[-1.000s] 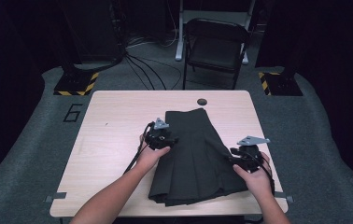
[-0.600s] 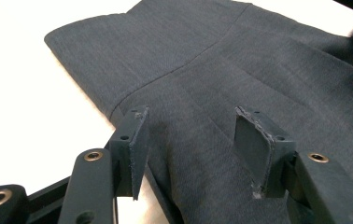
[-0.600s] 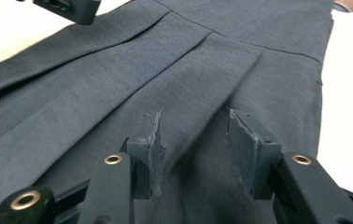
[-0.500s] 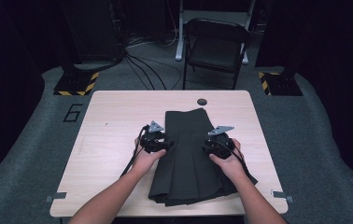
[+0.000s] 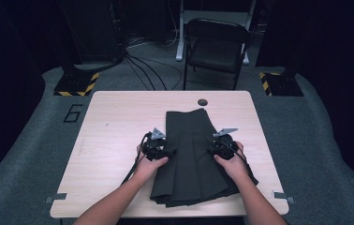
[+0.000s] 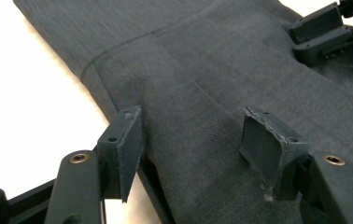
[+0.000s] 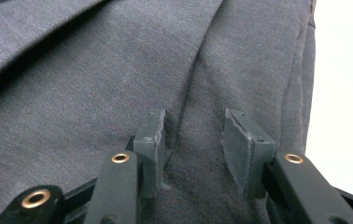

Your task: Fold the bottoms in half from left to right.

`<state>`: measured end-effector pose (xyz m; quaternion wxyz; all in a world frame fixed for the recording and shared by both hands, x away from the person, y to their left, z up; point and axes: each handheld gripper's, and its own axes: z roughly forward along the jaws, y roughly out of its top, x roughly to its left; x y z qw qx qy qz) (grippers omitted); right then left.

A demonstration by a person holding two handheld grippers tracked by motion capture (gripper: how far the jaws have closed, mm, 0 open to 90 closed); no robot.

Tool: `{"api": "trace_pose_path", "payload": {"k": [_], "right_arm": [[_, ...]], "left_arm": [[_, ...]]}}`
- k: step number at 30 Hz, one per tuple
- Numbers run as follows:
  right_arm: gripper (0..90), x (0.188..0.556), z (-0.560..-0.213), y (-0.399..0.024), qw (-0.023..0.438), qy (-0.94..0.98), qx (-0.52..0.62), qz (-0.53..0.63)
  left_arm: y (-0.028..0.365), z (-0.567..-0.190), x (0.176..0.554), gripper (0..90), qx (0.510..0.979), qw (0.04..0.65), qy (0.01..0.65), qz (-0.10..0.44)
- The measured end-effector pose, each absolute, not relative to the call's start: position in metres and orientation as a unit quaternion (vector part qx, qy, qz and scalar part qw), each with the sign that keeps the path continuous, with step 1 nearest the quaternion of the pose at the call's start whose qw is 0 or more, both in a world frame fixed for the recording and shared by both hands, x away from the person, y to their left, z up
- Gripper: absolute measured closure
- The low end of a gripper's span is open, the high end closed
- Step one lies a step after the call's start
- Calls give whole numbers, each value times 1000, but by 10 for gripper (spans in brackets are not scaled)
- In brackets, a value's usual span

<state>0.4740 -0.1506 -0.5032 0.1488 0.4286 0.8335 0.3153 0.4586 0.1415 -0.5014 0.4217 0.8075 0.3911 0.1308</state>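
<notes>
On the bench, toward its middle and your side, the dark pleated skirt lay flat, narrow end away from you and hem near the front edge. At its left edge you held the left tool wide apart, one jaw at the fabric's border and the other over the cloth, gripping nothing. At the right edge your right tool stood moderately apart, astride a pleat crease, also holding nothing. Closing there might have pinched only the top layer, so lifting could have dragged the pleats apart and left the lower layers behind.
</notes>
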Motion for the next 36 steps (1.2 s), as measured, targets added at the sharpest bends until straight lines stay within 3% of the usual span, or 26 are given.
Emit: {"api": "trace_pose_path", "payload": {"k": [7, 15, 36], "right_arm": [[579, 471, -506, -157, 137, 820, 442, 337], [404, 468, -485, -157, 170, 812, 439, 345], [292, 484, -505, -182, 146, 804, 483, 313]], "left_arm": [[141, -508, 456, 351, 808, 409, 403, 132], [141, -512, 457, 340, 810, 400, 408, 133], [137, -520, 459, 312, 817, 378, 412, 140]]}}
